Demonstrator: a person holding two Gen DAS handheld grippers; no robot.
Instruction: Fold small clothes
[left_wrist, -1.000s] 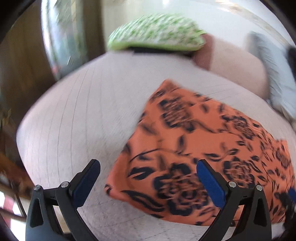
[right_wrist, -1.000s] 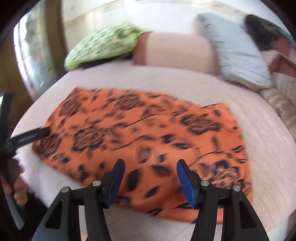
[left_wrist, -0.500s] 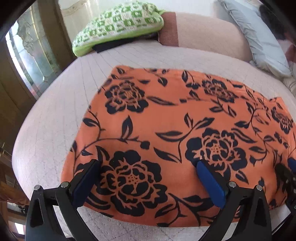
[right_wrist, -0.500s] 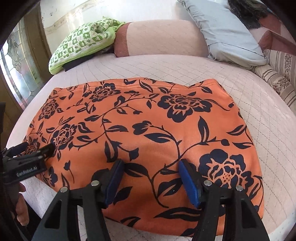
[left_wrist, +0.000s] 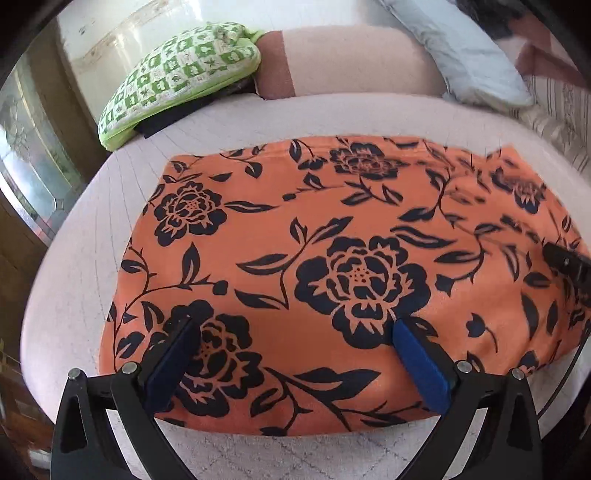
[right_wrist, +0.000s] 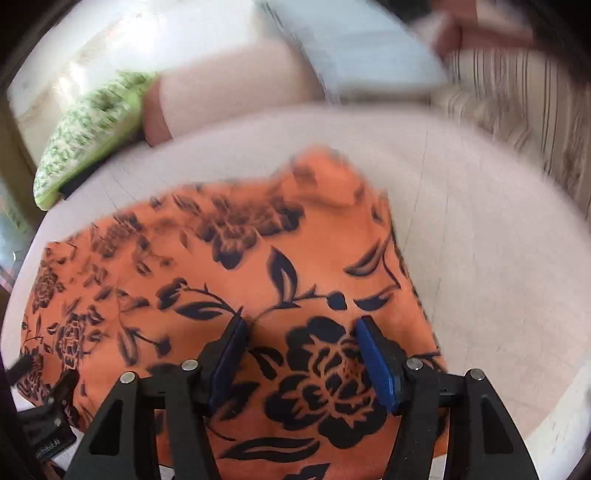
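Beneath both tongs: orange floral garment (left_wrist: 332, 240), flat on the bed (left_wrist: 92, 258). Left tongs (left_wrist: 293, 334) spread apart, right tongs (right_wrist: 301, 326) likewise, neither gripping cloth.

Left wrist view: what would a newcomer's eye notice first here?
First, the orange cloth with dark flowers, spread flat on the pale quilted bed. Next, the open left gripper, its blue pads over the cloth's near edge. Behind, a green patterned pillow lies at the far left.
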